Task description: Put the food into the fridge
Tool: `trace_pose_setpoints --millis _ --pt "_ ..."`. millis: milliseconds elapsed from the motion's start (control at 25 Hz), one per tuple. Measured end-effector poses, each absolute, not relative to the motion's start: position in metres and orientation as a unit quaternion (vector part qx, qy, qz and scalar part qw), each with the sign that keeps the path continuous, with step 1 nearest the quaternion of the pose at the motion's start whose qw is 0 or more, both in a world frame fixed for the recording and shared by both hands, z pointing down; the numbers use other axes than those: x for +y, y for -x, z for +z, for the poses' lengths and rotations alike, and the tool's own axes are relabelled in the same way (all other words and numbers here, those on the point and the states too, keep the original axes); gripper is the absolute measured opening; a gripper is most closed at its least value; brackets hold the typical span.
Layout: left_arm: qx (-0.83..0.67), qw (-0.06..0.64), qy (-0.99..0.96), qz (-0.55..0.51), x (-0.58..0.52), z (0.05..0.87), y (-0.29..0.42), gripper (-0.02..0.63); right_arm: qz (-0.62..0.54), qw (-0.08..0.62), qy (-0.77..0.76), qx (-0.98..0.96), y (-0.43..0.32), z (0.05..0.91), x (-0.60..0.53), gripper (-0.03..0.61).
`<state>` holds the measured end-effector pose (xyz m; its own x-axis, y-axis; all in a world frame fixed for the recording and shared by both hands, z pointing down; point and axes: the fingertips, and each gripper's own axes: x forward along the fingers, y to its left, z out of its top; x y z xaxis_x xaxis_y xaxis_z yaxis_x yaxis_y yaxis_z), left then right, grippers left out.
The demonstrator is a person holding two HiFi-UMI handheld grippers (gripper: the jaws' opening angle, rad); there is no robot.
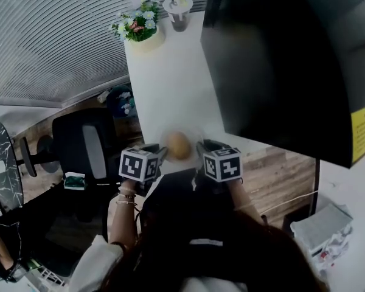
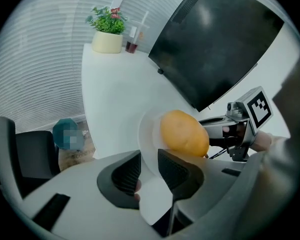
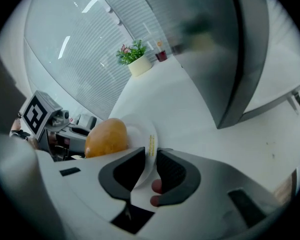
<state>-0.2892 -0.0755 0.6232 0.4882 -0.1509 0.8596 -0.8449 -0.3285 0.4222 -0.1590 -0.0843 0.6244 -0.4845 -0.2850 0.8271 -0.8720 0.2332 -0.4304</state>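
The left gripper [image 2: 149, 160] had its fingers spread wide. The near rim of a white plate [image 2: 146, 134] ran up between them, and neither pad pressed on it. The right gripper [image 3: 150, 156] stood narrower. Its fingers sat close on either side of the plate's opposite rim, with a sliver of gap showing at the pads. So the plate lay between the two pairs of fingers, each straddling one edge.

Just past the fingertips, on the middle of the plate, lay the food [image 2: 184, 133], a smooth golden-brown oval lump. It sat right of the left fingers and left of the right ones, and touched neither gripper.

Under the plate was the near end of a white counter [image 1: 170, 84], which stretched away from the fingers. Whether the plate rested on it or hung just above it could not be told.

Beyond the right fingers and off to their right rose the fridge [image 1: 280, 59], its big dark front standing along the counter's edge. Left of the left fingers, lower down, a black office chair [image 1: 79, 142] stood on the floor.

Farthest from the fingers, at the counter's far end, stood a cream pot of flowers [image 1: 140, 29]. Just right of it was a lidded cup [image 1: 178, 11] with a dark drink, and slatted blinds [image 1: 48, 35] hung behind both.
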Motion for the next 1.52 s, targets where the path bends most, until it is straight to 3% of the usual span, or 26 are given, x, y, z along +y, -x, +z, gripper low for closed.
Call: trace_pose_setpoints --millis 840,1520 --pt "-0.295 0.482 -0.748 0.347 -0.072 0.623 0.280 0.077 0.464 0.304 -0.433 -0.710 0.147 0.620 -0.078 0.066" --pt "-0.357 0.483 -0.725 0.339 -0.061 0.609 0.255 0.055 0.458 0.300 -0.397 -0.736 0.121 0.611 -0.075 0.054"
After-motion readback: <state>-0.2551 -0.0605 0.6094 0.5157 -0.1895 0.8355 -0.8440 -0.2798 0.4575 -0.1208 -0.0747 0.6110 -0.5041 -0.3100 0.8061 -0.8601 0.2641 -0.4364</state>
